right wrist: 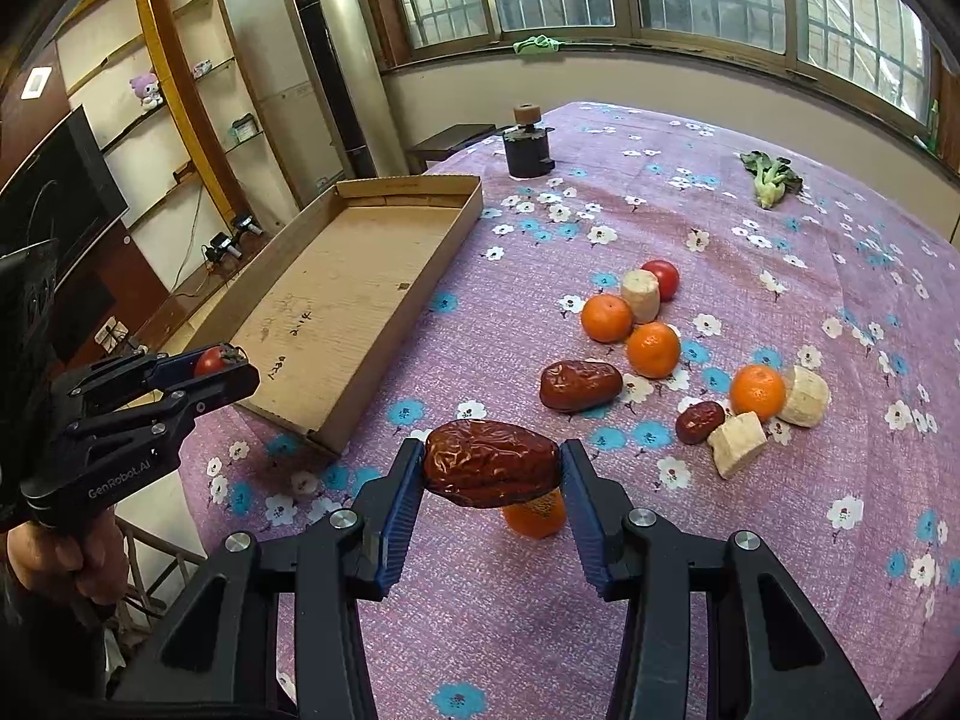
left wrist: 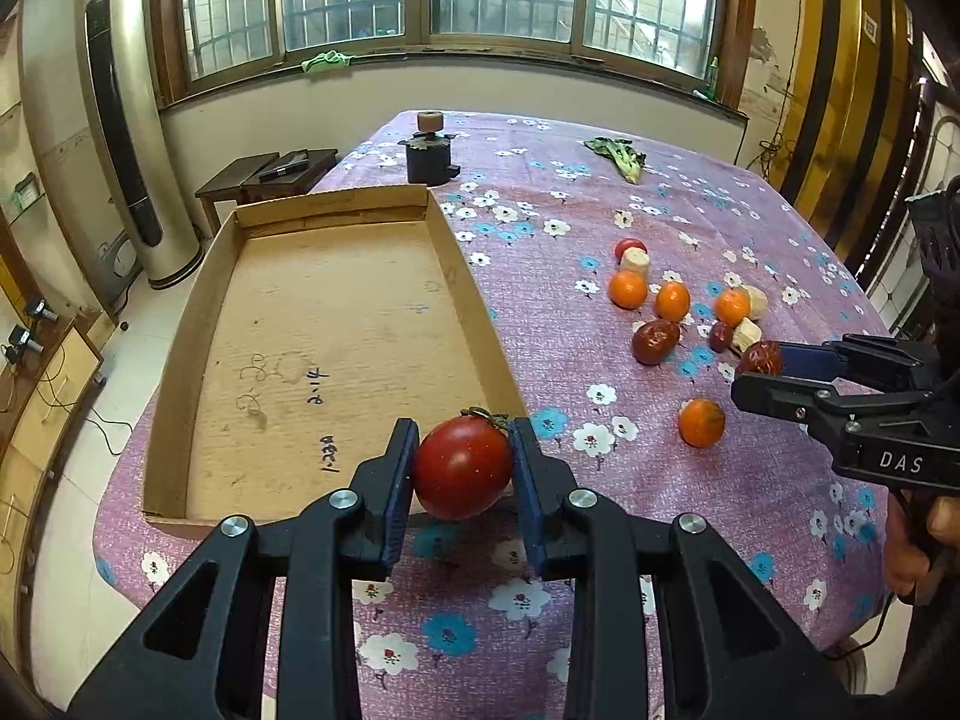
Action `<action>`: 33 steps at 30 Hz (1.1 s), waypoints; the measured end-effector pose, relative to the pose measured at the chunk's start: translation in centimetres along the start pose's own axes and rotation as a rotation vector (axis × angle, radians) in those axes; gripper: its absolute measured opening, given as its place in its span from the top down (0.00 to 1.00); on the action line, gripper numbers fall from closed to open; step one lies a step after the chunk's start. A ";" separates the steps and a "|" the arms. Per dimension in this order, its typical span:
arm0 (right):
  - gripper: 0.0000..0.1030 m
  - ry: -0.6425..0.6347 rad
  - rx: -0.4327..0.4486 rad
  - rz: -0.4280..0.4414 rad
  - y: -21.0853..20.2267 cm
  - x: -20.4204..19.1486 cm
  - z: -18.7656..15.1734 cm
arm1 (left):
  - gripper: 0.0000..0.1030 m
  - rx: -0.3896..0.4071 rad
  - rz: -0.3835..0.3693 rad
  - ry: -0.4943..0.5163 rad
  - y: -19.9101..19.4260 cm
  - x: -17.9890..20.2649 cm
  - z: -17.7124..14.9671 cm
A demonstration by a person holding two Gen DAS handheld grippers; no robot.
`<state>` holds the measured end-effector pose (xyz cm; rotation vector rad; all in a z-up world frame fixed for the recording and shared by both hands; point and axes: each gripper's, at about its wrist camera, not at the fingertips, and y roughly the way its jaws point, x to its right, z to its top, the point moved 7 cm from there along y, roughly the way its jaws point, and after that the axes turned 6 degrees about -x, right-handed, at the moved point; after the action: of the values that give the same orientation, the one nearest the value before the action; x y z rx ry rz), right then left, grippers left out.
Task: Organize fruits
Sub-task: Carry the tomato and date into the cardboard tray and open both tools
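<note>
Red tomato (left wrist: pixel 462 468) clamped in left gripper (left wrist: pixel 463 483) near cardboard tray (left wrist: pixel 180 372). Right gripper (right wrist: pixel 492 480) grips wrinkled date (right wrist: pixel 489 462) above tablecloth (right wrist: pixel 750 540).

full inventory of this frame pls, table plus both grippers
cardboard tray: 1, brown, table's left side, nothing in it
tomato: 1, red, held in left gripper near tray's front corner
second tomato: 1, red, far end of fruit cluster
held date: 1, dark red, in right gripper
loose dates: 2, dark red, in cluster
oranges: 4, orange, three in cluster, one under the held date
pale chunks: 3, cream, among oranges
leafy green: 1, green, far right
dark pot: 1, black, far end
tablecloth: purple, floral
left gripper: shut on tomato
right gripper: shut on held date
</note>
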<state>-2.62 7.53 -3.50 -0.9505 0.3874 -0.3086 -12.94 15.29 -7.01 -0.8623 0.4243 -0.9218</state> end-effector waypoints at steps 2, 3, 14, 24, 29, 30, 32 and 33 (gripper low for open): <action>0.55 -0.005 -0.002 0.002 0.1 -0.3 0.2 | 0.73 0.003 0.002 -0.005 0.0 -0.4 0.1; 0.55 -0.007 -0.003 0.005 0.2 -0.4 0.2 | 0.73 0.005 0.003 -0.008 -0.1 -0.6 0.1; 0.55 -0.077 -0.023 0.089 2.3 -5.1 2.4 | 0.73 0.020 0.042 -0.089 -0.1 -5.1 1.0; 0.55 -0.178 -0.101 0.190 8.0 -12.4 5.3 | 0.73 -0.024 0.070 -0.150 2.1 -9.3 1.0; 0.55 -0.191 -0.164 0.196 11.0 -13.6 5.5 | 0.73 -0.074 0.076 -0.148 3.4 -10.0 0.4; 0.55 -0.191 -0.174 0.196 11.3 -13.6 5.5 | 0.73 -0.085 0.076 -0.147 3.8 -10.1 0.2; 0.55 -0.200 -0.196 0.195 12.2 -13.7 5.3 | 0.73 -0.108 0.078 -0.144 4.3 -10.3 -0.1; 0.55 -0.202 -0.203 0.195 12.4 -13.7 5.2 | 0.73 -0.117 0.078 -0.143 4.6 -10.4 -0.1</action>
<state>-11.41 23.85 -8.58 -1.1224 0.3267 0.0062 -16.43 25.27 -11.11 -1.0055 0.3878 -0.7639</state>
